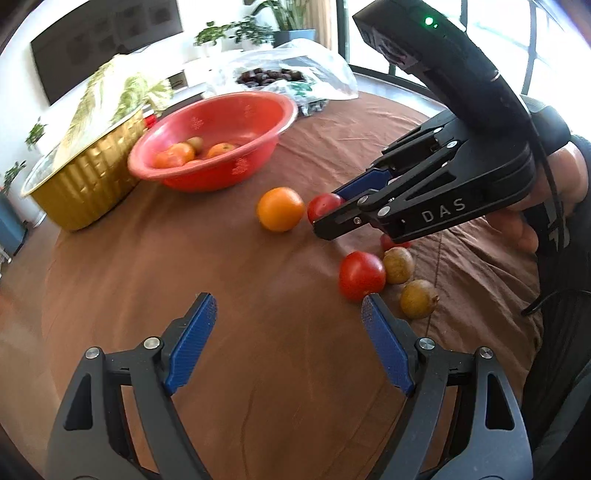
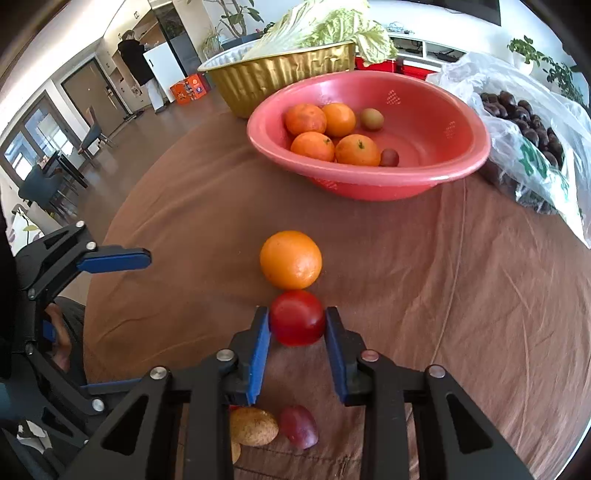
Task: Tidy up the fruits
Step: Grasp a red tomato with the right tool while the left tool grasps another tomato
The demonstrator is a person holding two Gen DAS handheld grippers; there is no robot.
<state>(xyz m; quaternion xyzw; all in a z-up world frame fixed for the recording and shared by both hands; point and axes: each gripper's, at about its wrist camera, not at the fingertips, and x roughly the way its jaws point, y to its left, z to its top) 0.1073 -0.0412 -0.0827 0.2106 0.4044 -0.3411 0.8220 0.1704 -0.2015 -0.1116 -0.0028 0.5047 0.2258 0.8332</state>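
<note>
The right gripper [image 2: 297, 325] has its two blue fingers [image 2: 258, 354] pressed on both sides of one red tomato [image 2: 297, 317]. The tomato sits low over the brown table [image 2: 461, 295], just behind one loose orange [image 2: 290, 259], and the two almost touch.

The left gripper [image 1: 288, 321] has its fingers spread wide apart with nothing between them. It hangs over bare cloth.

The red bowl [image 2: 436, 177] holds four oranges [image 2: 312, 146], one small greenish-brown fruit [image 2: 371, 119] and one small dark red fruit [image 2: 389, 157].

Near the person's side of the table, the left view shows one more tomato [image 1: 361, 275], two brown round fruits [image 1: 398, 265] and a bit of another red fruit [image 1: 388, 242] half hidden under the right gripper.

Behind the bowl stands one gold tray [image 2: 280, 74] with a big leafy cabbage [image 2: 332, 22] in it. To the right lies one clear plastic bag [image 2: 524, 147] full of dark brown nuts [image 2: 517, 110]. The loose orange stands between the held tomato and the bowl.
</note>
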